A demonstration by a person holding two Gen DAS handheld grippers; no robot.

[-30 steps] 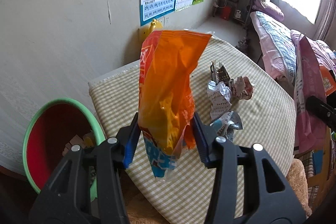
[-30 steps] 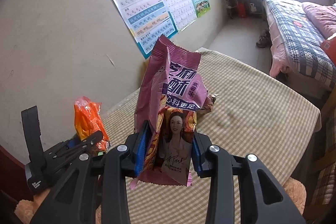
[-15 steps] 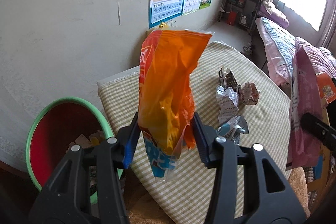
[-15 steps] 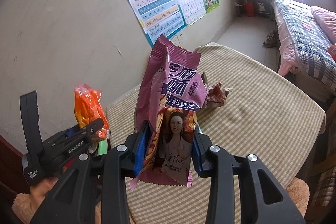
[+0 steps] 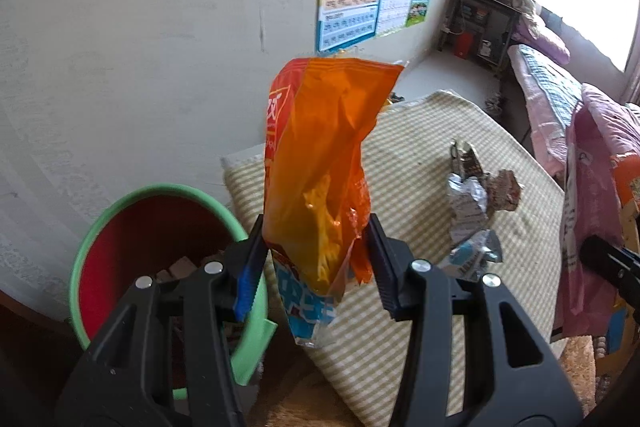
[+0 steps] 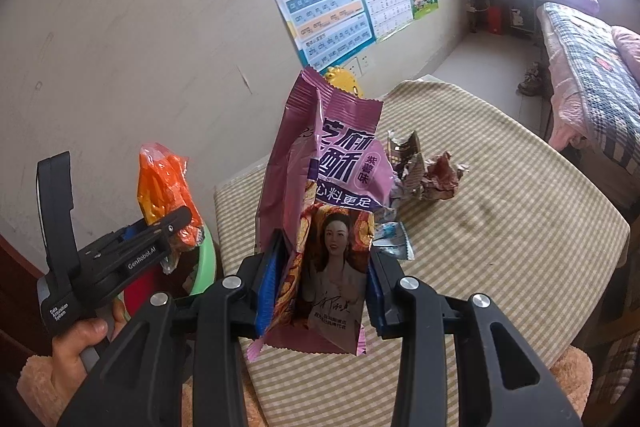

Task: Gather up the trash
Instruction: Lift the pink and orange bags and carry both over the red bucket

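The left gripper [image 5: 316,259] pinches a crinkly orange plastic snack bag [image 5: 320,163] upright, just beside the rim of the green-rimmed red plastic bin [image 5: 160,195]; the right gripper [image 6: 324,283] clamps a purple foil biscuit bag [image 6: 332,187] further from that bin, above the checked tablecloth [image 6: 500,219]. Crumpled foil wrappers [image 5: 468,203] lie beyond. Released short of the bin's opening, the light, tall orange bag could catch the rim and fall outside.

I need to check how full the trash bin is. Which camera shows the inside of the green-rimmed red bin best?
The left wrist view: the green-rimmed red bin shows its open mouth and some scraps inside. The right wrist view shows only a sliver behind the left gripper.
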